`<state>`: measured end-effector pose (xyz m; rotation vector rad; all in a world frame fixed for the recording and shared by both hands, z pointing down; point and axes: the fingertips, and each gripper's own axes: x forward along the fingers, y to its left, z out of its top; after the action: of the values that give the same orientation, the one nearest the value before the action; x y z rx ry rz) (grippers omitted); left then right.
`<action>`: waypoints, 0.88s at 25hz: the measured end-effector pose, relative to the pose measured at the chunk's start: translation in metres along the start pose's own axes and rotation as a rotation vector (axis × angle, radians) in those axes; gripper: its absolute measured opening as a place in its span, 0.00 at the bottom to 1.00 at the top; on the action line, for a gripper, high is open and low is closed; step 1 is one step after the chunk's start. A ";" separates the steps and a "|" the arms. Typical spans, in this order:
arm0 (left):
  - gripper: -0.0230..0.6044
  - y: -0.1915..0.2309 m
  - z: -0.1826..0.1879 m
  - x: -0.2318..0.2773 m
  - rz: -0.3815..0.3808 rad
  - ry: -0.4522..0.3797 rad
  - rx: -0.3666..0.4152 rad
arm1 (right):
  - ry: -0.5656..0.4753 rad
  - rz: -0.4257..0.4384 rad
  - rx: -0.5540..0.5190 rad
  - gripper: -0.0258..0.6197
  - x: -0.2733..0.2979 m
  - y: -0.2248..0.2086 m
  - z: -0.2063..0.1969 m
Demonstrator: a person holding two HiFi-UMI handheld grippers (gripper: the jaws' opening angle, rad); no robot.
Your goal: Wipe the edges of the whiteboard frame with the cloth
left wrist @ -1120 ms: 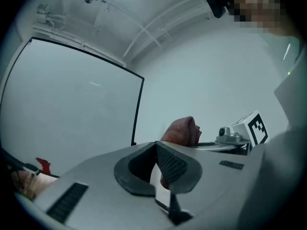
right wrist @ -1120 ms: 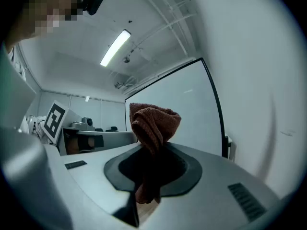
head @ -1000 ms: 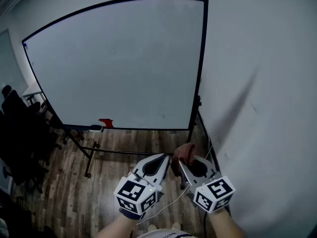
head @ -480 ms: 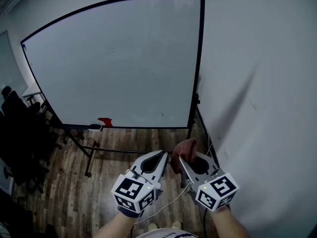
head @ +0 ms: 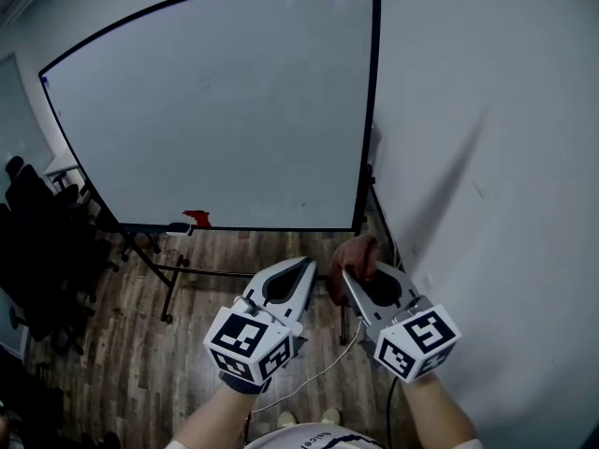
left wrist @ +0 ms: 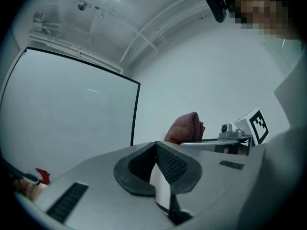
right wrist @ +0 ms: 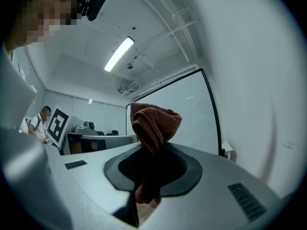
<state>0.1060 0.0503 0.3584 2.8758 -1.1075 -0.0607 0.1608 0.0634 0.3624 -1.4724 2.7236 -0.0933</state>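
Reddish-brown cloth (head: 356, 253) sat pinched in the jaws of the right gripper (head: 344, 274), low by the bottom right corner of the whiteboard (head: 215, 110), clear of its black frame (head: 367, 110). Beside it, the left gripper (head: 307, 267) had jaws together, empty.

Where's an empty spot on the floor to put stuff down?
The wooden floor is bare between the whiteboard stand and the left gripper. It is crowded by the black chairs at the left, and tight between the whiteboard frame and the wall.
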 end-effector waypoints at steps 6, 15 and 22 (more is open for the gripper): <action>0.05 -0.006 0.002 0.012 0.031 0.004 0.005 | -0.012 0.029 -0.002 0.15 -0.006 -0.017 0.009; 0.05 0.004 0.014 0.028 0.057 -0.001 0.020 | -0.044 0.064 -0.006 0.15 0.004 -0.033 0.022; 0.05 0.050 0.021 0.059 0.035 -0.025 0.021 | -0.050 0.039 -0.031 0.15 0.050 -0.054 0.026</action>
<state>0.1152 -0.0271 0.3398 2.8813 -1.1688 -0.0845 0.1805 -0.0085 0.3399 -1.4087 2.7248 -0.0133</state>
